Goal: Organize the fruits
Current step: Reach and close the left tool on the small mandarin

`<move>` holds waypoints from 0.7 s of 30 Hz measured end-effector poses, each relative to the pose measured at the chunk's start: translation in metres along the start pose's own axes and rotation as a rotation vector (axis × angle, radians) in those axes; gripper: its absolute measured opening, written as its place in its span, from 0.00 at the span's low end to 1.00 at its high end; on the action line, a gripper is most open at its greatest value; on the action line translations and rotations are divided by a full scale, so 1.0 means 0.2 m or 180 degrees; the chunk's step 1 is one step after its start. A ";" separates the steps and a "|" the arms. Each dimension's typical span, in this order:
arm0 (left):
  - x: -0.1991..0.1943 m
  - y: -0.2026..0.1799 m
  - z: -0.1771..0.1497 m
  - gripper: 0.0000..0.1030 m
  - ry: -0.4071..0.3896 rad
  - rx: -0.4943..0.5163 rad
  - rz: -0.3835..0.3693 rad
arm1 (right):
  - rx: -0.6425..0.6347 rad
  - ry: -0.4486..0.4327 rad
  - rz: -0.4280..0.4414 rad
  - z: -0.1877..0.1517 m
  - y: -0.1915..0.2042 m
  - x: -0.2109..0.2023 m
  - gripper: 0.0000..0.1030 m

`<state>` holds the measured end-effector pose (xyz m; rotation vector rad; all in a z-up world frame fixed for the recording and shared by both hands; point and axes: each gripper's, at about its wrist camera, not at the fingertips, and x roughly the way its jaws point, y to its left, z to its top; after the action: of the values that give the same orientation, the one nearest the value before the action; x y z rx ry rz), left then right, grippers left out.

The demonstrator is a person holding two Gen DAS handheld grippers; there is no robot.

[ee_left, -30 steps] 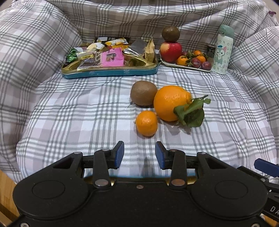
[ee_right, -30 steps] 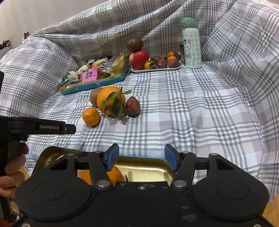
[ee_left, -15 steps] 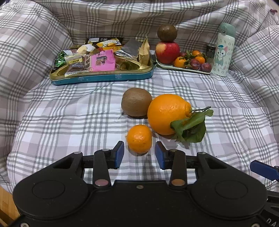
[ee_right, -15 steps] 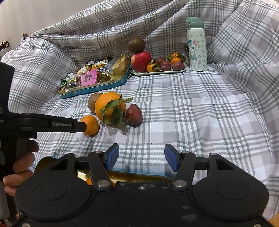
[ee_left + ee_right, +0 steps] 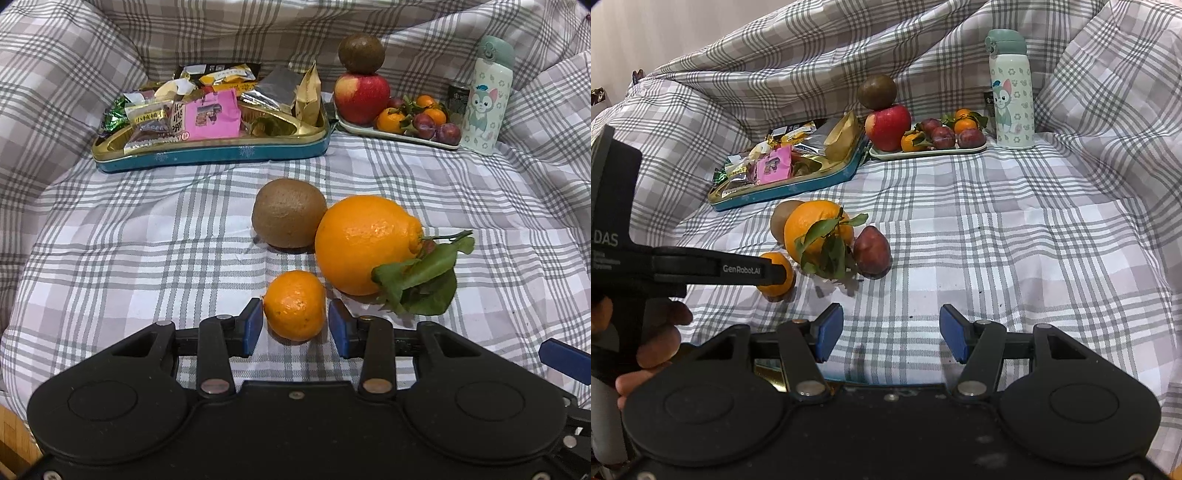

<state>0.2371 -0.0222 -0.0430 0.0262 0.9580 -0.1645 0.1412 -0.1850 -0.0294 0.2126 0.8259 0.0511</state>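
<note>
Orange mandarin between open left gripper pads, right gripper open, empty

Soft even light, fisheye-bent edges

My left claw is matte black with royal-blue pads, and so is my right claw. Between the left pads sits a small glossy orange mandarin. Beyond it lie a fuzzy brown kiwi and a large bright-orange citrus with dark green leaves; a dull maroon plum is beside them. Everything rests on a grey-and-white plaid cloth. The teal tin with gold lining holds a pink packet. A red apple stands on the pale green tray. The bottle is white with a mint cap and a cartoon cat print.
</note>
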 end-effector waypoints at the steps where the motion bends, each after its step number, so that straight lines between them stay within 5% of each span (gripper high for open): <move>1: 0.01 0.00 0.00 0.47 0.0012 -0.0005 -0.0002 | -0.0002 0.0003 0.0000 0.00 0.00 0.00 0.59; 21: 0.04 0.11 0.02 0.46 0.0073 -0.0225 0.0012 | -0.0111 -0.0052 -0.0007 0.09 0.05 0.05 0.59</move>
<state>0.2471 -0.0015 -0.0482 -0.0353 0.9861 -0.1268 0.1610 -0.1763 -0.0225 0.1791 0.8085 0.0617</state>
